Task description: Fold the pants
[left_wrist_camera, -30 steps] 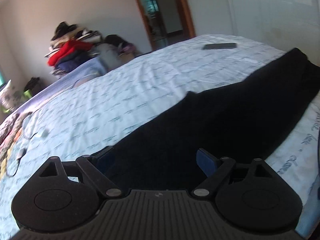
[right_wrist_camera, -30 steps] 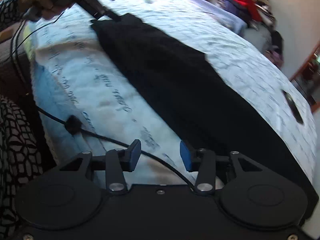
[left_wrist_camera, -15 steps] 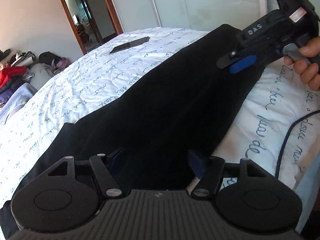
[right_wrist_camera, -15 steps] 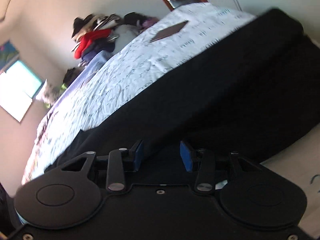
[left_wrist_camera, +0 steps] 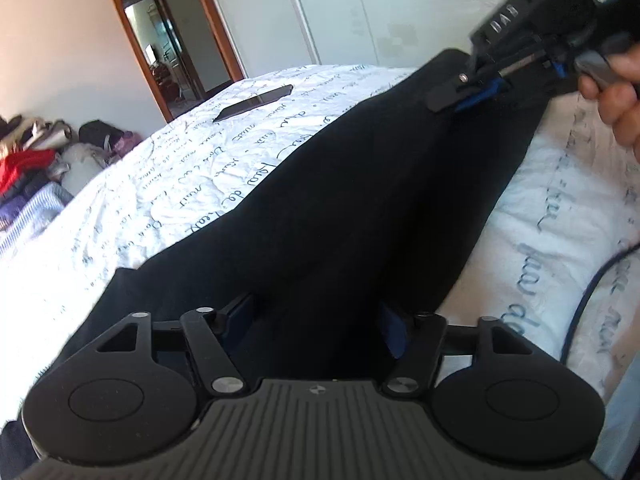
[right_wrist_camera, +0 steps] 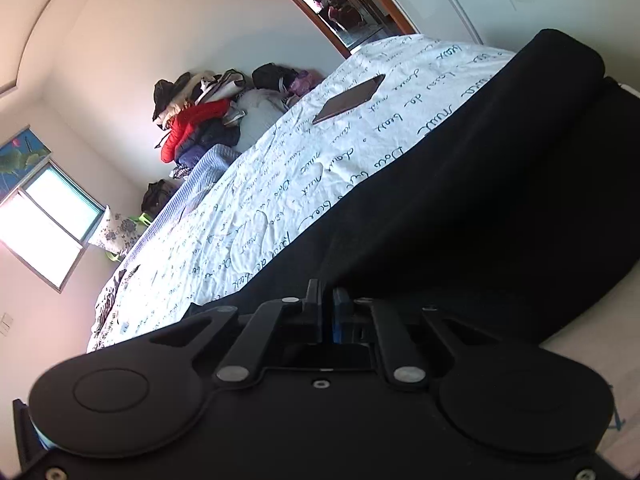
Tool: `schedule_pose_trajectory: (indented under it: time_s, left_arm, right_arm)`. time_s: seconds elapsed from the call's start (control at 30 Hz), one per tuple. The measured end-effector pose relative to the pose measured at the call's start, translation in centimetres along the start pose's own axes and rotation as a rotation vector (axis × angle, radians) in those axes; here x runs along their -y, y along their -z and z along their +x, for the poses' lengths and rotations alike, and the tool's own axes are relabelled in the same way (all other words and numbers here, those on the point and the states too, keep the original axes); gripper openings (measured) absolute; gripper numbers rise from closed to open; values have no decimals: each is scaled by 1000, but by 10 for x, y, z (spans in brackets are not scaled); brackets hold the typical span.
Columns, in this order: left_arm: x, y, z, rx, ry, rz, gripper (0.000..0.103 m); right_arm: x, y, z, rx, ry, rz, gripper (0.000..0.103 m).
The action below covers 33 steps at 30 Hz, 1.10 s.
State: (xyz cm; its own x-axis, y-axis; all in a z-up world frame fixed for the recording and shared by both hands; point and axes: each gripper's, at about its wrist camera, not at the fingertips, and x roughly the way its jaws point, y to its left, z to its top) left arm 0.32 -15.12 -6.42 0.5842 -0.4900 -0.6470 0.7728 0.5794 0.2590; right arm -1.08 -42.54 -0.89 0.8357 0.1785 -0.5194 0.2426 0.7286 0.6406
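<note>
Black pants [left_wrist_camera: 360,200] lie stretched lengthwise over the white bed [left_wrist_camera: 180,184] printed with script. My left gripper [left_wrist_camera: 316,320] sits low on their near end. Its jaws are closing, with a hump of black cloth between the fingers. At the far end a hand [left_wrist_camera: 616,92] holds my right gripper [left_wrist_camera: 468,98], its blue pads pinched on the cloth. In the right wrist view the right gripper [right_wrist_camera: 328,312] is shut, rolled onto its side, with the pants [right_wrist_camera: 480,200] right at its tips.
A dark phone [left_wrist_camera: 254,104] lies on the bed beyond the pants. A black cable [left_wrist_camera: 588,292] runs over the near right edge of the bed. A heap of clothes [right_wrist_camera: 196,128] stands against the far wall, beside an open doorway [left_wrist_camera: 168,52].
Both grippers swung in and came down onto the pants. The left jaws have narrowed around the cloth. The right gripper rolled over and shut at the far end.
</note>
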Motion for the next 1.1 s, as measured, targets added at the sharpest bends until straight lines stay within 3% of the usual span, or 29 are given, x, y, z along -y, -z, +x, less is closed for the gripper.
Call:
schedule_pose_trajectory:
  time_s: [0.1,0.17,0.27,0.53,0.6,0.77,0.83,0.87,0.9,0.97,1.0,1.1]
  left_arm:
    - [-13,2,-3,-11,104,-129,30]
    - [-20,5,-5,-15,132,-180,24]
    - [-21,7,-9,-25,147,-180,17]
    - [-23,10,-14,-50,234,-185,10]
    - [-25,11,-13,-53,237,-189,10]
    - [-22,5,-17,-59,241,-217,15]
    - [-17,-1,-19,-45,252,-191,18]
    - [-15,-4,-21,-37,264,-189,22]
    - [-13,-7,-22,-28,279,-193,28]
    - [-11,-12,-23,-17,322,-216,42]
    - [-11,-14,-23,-14,329,-223,50]
    - [-9,-22,-26,-11,316,-230,57]
  right_arm:
    - [6,9,-7,-13,17,1,6]
    - [11,18,-12,-25,24,19,6]
    - [17,27,-18,-38,33,51,5]
    - [26,34,-30,-51,88,49,4]
    - [31,28,-37,-31,111,34,5]
    - [65,-18,-57,156,219,83,9]
    - [88,-38,-51,161,236,130,10]
    - [102,-46,-47,156,244,193,14]
    - [114,-51,-43,146,236,254,25]
    - [127,-56,-36,141,208,311,26]
    - [125,-58,-35,147,207,308,26]
    - [100,-69,-34,201,232,183,21]
